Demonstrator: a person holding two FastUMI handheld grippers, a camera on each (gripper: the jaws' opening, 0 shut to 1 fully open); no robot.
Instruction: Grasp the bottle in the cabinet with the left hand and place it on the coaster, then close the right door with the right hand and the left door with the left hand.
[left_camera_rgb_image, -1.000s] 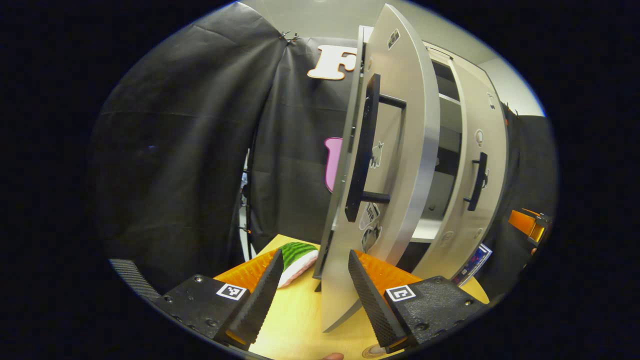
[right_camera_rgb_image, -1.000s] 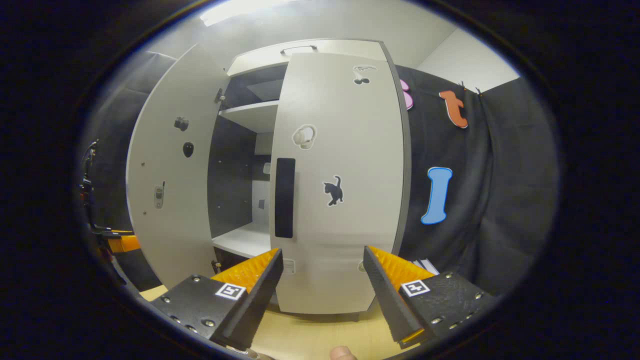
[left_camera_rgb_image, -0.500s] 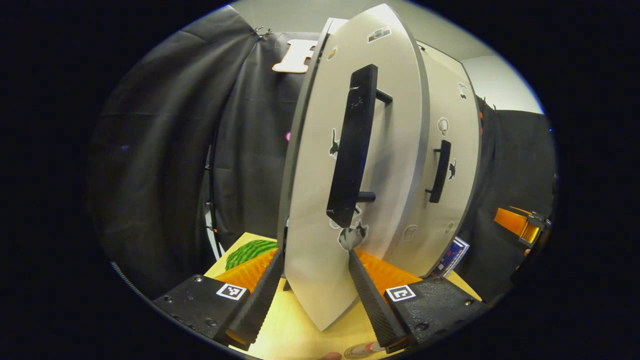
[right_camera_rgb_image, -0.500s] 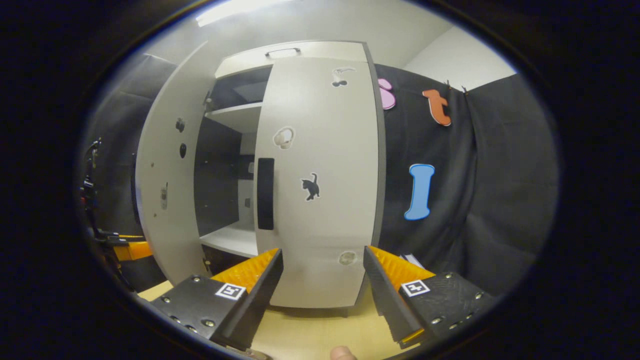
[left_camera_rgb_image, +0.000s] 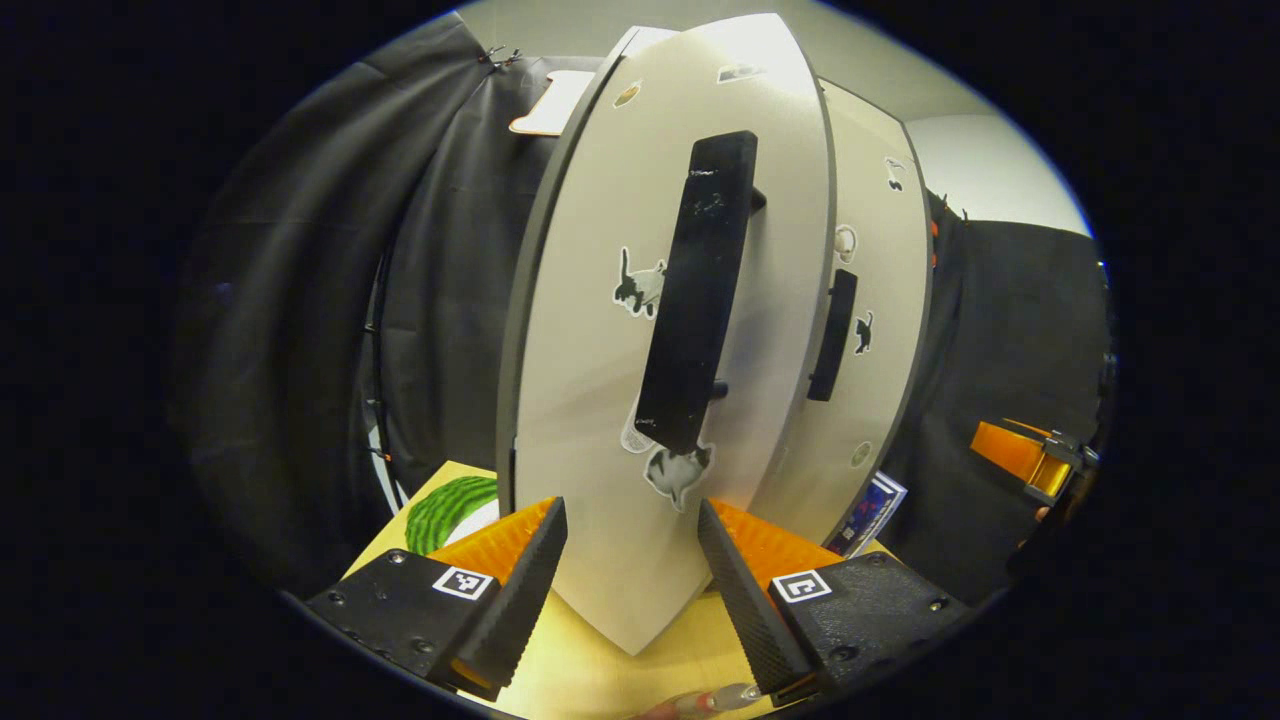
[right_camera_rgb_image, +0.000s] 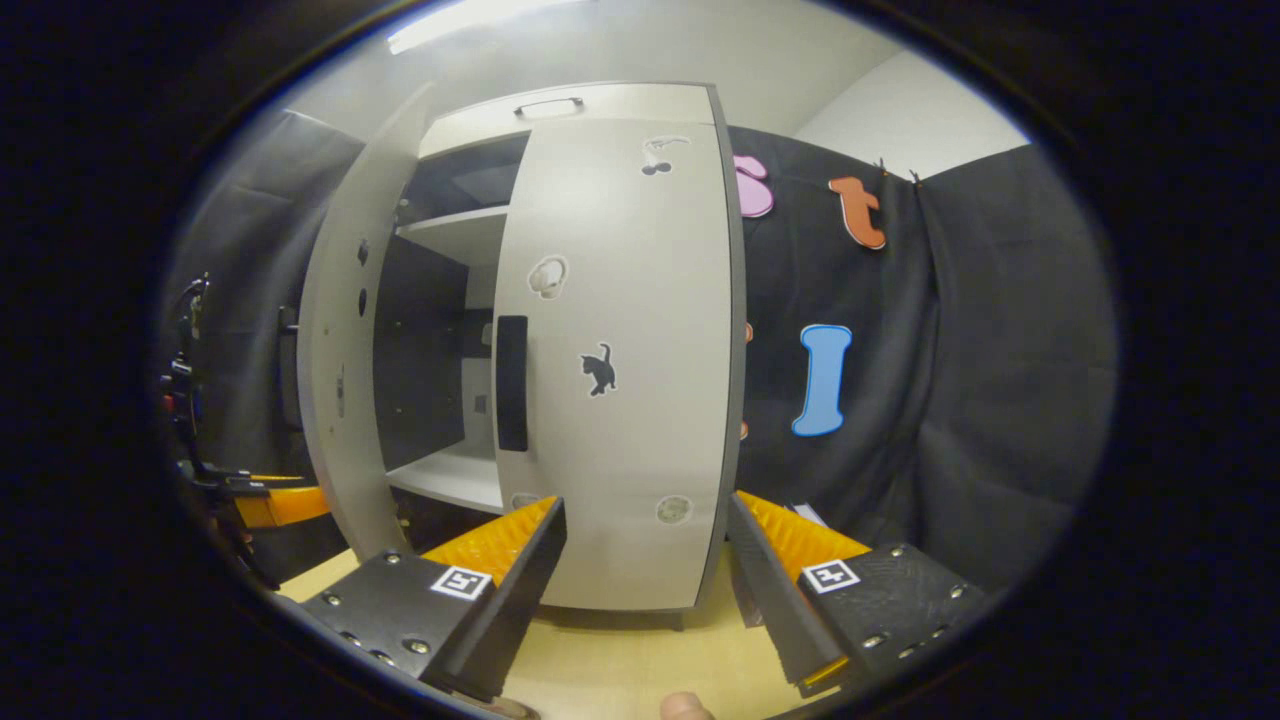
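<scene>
left door (left_camera_rgb_image: 600, 400) swung nearer closed, between left tongs (left_camera_rgb_image: 630, 570).

The left gripper (left_camera_rgb_image: 628, 585) is holding its fingers apart in front of the left door (left_camera_rgb_image: 600, 400), whose lower edge is sitting between them over the table (left_camera_rgb_image: 600, 670). The door's black handle (left_camera_rgb_image: 697, 290) is standing upright above them, with cat stickers (left_camera_rgb_image: 640, 285) beside and below it, and the right door (left_camera_rgb_image: 870, 330) with its own handle (left_camera_rgb_image: 830, 335) is showing just behind. A green striped thing (left_camera_rgb_image: 445, 500) is lying on the table at the left, and the right gripper (left_camera_rgb_image: 1030, 460) is showing at the far right.
</scene>
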